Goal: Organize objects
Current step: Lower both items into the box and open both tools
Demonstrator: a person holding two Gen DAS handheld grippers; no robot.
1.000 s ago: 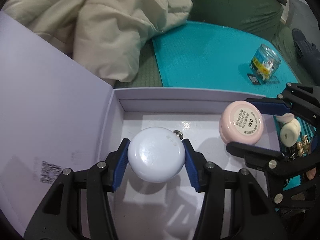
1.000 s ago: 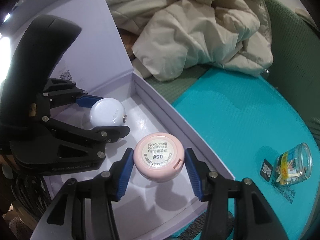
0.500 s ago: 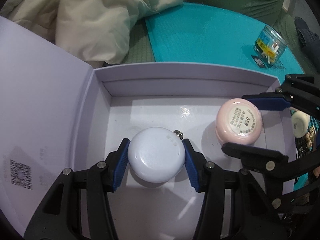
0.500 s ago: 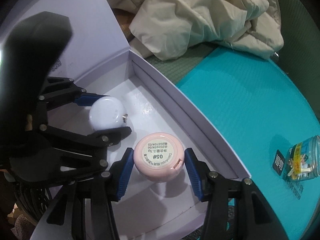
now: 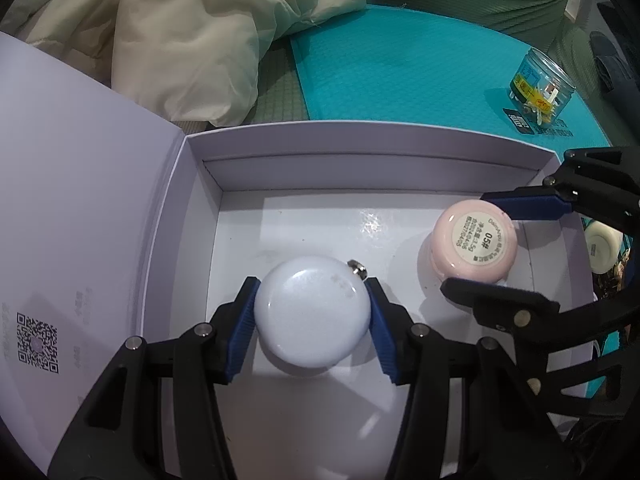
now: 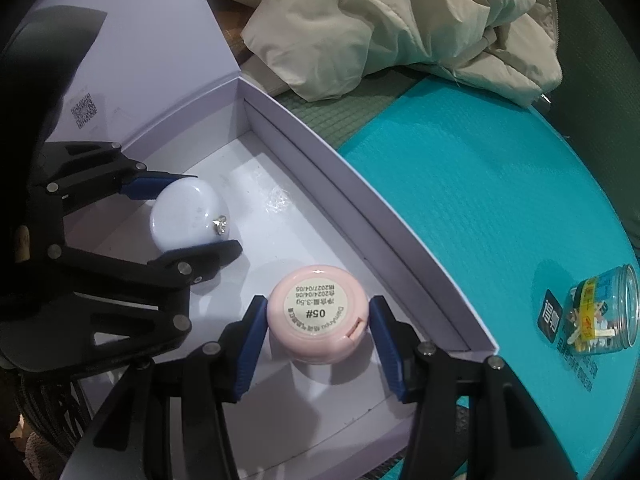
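My left gripper (image 5: pixel 312 322) is shut on a round white compact (image 5: pixel 312 316) with a small metal clasp, low inside the open lavender box (image 5: pixel 360 136). My right gripper (image 6: pixel 318 338) holds a round pink compact (image 6: pixel 318 316) with a "05#" label, down on the box floor; its blue pads sit at the compact's sides with a slight gap showing. In the left wrist view the pink compact (image 5: pixel 474 242) sits at the box's right side. In the right wrist view the white compact (image 6: pixel 186 216) sits to the left.
The box lid (image 5: pixel 72 200) stands open at the left. A cream jacket (image 5: pixel 180 28) lies behind the box. A clear jar (image 6: pixel 600 312) lies on the teal mat (image 6: pixel 480 168). A cream round compact (image 5: pixel 604 252) lies outside the box's right wall.
Both grippers have moved down into the box with their compacts. The pink compact now rests on the box floor and the right pads look slightly spread from it.
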